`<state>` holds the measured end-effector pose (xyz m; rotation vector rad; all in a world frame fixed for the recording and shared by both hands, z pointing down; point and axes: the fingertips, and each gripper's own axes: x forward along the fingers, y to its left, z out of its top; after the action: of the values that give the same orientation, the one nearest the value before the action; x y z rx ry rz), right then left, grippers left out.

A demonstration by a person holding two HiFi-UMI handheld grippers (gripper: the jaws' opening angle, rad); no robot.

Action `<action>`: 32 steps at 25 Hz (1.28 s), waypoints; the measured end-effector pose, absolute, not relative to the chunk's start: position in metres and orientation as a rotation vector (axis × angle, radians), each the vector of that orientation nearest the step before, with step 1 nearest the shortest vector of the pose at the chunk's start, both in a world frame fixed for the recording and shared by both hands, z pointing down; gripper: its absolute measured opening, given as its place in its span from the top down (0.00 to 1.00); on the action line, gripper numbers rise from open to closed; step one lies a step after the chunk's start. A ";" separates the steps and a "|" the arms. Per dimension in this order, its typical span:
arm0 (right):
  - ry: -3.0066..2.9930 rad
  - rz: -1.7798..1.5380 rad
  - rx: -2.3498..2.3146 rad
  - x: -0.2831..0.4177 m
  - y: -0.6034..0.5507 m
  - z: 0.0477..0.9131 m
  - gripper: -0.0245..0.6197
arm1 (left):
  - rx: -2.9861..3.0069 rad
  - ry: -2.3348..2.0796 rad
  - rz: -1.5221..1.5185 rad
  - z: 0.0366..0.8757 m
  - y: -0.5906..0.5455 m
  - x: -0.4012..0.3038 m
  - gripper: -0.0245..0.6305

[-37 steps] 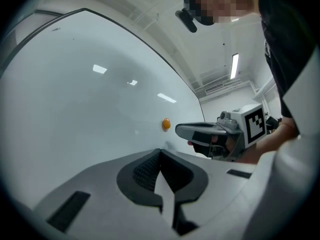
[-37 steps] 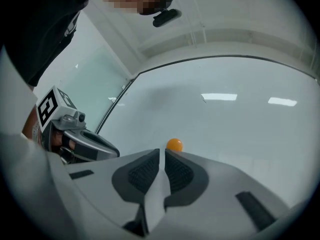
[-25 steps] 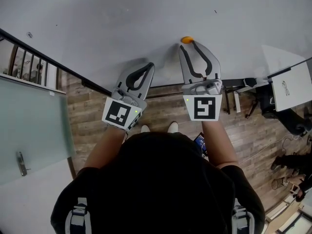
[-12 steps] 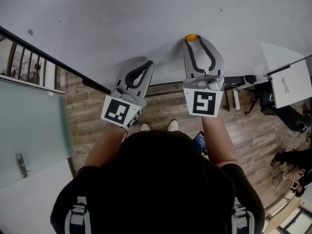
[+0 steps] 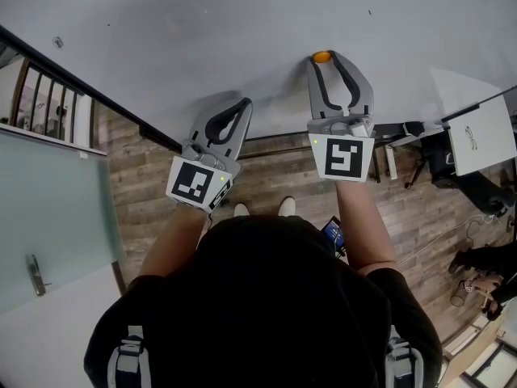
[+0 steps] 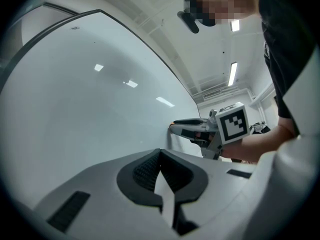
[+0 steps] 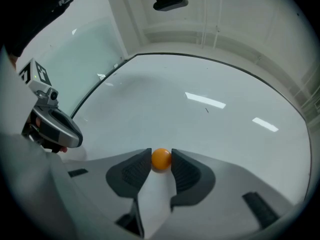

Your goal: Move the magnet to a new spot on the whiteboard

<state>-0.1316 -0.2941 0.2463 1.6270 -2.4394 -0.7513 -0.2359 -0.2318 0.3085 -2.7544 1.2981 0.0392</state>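
Observation:
A small orange magnet [image 5: 321, 56] [image 7: 161, 159] sits on the big whiteboard [image 5: 202, 31] [image 7: 200, 109], near its lower edge. My right gripper [image 5: 324, 56] [image 7: 161, 161] points straight at the board. Its two dark pads touch the magnet on both sides, and I see no gap. My left gripper [image 5: 241, 103] [image 6: 160, 153] hangs lower and to the left, close to the board, with its tips together and nothing in them. The left gripper view also shows the right gripper [image 6: 173, 126] against the board.
The whiteboard [image 6: 75, 109] fills the upper part of the head view. A black railing [image 5: 48, 103] and a glass door [image 5: 48, 208] stand at the left. A white sheet on a stand [image 5: 478, 132] is at the right. Wood floor [image 5: 266, 176] lies below.
The head view has drifted a little. The magnet keeps its spot on the board, with the right gripper still on it. The left gripper has hardly moved.

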 end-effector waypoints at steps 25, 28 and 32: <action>-2.724 -0.375 1.433 -0.123 -0.237 0.290 0.78 | -2.779 1.253 0.042 0.314 -0.231 -0.229 0.96; -2.725 -0.347 1.421 -0.115 -0.232 0.300 0.78 | -2.786 1.237 0.029 0.318 -0.229 -0.224 0.96; -2.761 -0.252 1.404 -0.106 -0.228 0.314 0.78 | -2.800 1.217 0.007 0.325 -0.226 -0.218 0.96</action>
<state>-0.1058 -0.2281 0.3136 1.4039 -2.7611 -0.2520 -0.2180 -0.2263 0.3254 -2.7996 1.2172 0.0072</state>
